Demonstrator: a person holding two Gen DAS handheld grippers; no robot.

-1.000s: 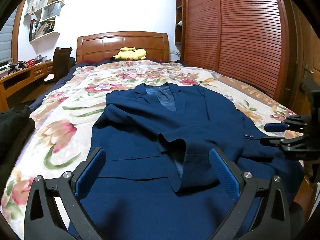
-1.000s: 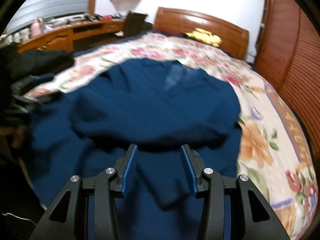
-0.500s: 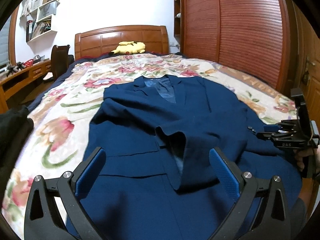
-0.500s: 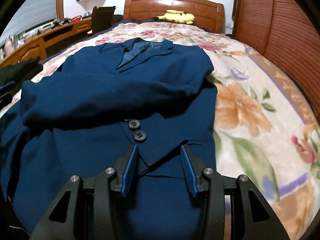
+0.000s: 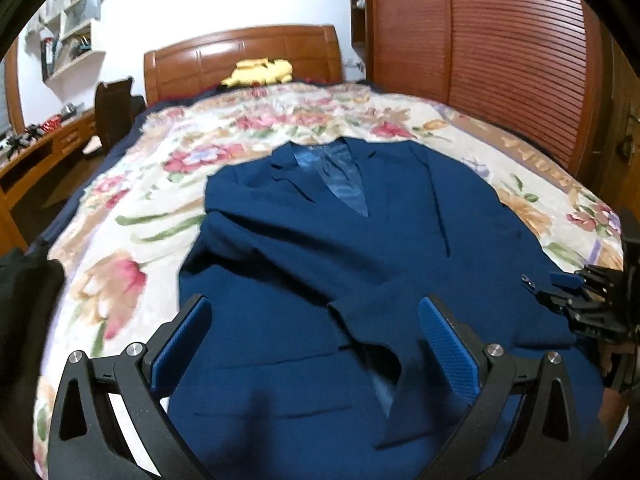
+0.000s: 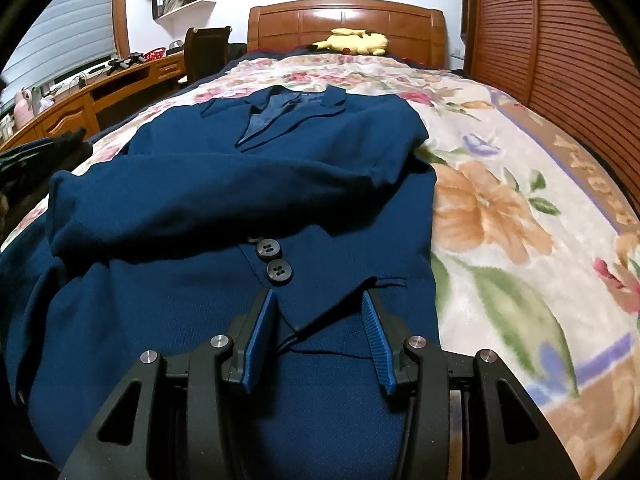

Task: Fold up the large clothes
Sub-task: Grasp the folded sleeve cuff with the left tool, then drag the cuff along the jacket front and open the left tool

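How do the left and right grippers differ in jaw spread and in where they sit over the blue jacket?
The left gripper stands wide open above the jacket's lower middle, over a folded sleeve cuff; the right gripper has a narrower gap and sits low at the front hem corner below the two buttons. The left's pads touch no cloth; the right's pads flank the hem corner, apparently not pinching it. Both have blue pads on black frames and point toward the headboard.

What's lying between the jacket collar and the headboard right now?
Only bare floral bedspread between the jacket collar and the yellow plush toy at the headboard; right wrist view.
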